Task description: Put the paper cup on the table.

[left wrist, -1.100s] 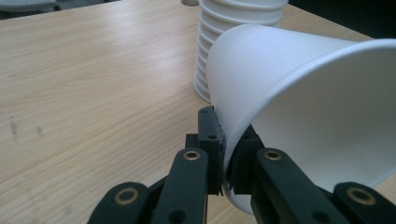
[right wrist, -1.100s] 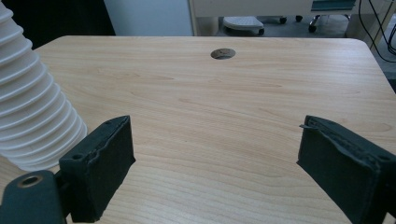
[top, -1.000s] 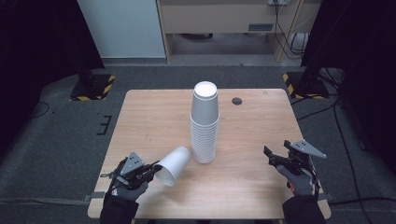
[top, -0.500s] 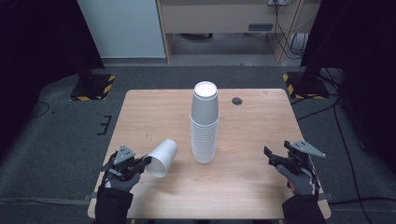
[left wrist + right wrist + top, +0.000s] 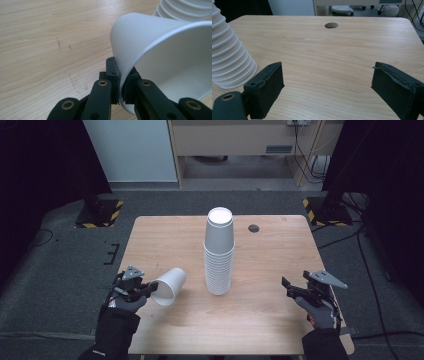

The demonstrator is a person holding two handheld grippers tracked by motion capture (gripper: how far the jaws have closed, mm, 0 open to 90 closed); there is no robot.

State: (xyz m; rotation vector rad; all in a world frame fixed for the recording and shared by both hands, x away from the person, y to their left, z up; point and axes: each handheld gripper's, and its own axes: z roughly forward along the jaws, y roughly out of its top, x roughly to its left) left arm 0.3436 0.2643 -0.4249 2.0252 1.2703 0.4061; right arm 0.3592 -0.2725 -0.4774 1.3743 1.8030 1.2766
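High view: the left gripper [image 5: 145,289] pinched a paper cup's [image 5: 169,286] rim, beside the stack [image 5: 219,252]. The right gripper [image 5: 289,289] waited, jaws wide and empty. Next, seemingly, the cup needed setting down upright.

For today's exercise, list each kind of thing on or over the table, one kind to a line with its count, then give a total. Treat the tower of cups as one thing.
Stack of white cups, upside down: 1
Single white cup, pinched at its rim by the left gripper: 1
Grippers, counting the right gripper with its jaws apart: 2
Round dark cap in the table: 1
Total: 5
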